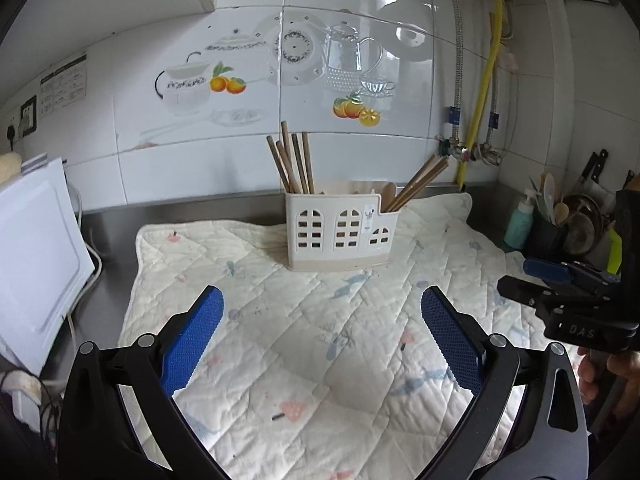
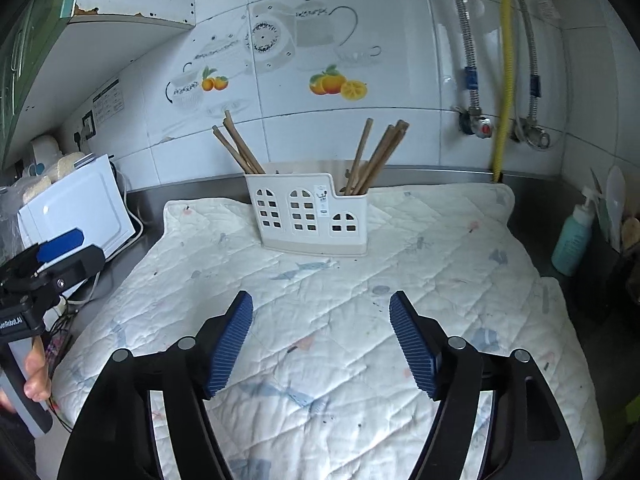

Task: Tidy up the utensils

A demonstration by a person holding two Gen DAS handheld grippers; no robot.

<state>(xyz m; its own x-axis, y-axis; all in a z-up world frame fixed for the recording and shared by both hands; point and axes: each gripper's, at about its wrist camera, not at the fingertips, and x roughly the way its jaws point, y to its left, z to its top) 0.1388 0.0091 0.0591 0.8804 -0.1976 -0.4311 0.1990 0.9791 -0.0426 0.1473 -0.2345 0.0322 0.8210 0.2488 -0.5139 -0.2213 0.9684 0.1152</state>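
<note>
A white plastic utensil holder (image 1: 340,230) (image 2: 308,216) with window-shaped cutouts stands on a quilted cloth (image 1: 320,344) (image 2: 340,320) near the tiled wall. Brown wooden chopsticks (image 1: 294,164) (image 2: 240,146) lean in its left compartment. More chopsticks (image 1: 416,184) (image 2: 376,156) lean in its right, lower compartment, beside a wooden spoon (image 1: 388,192). My left gripper (image 1: 322,306) hovers over the cloth well short of the holder, open and empty. My right gripper (image 2: 322,308) is likewise open with nothing between its blue pads. Each gripper shows at the edge of the other's view.
A white appliance (image 1: 36,264) (image 2: 80,208) with cables stands at the left on the steel counter. At the right are a teal pump bottle (image 1: 519,222) (image 2: 573,236), a dark caddy of utensils (image 1: 556,208) and knives. Hoses and valves (image 2: 476,124) hang on the wall.
</note>
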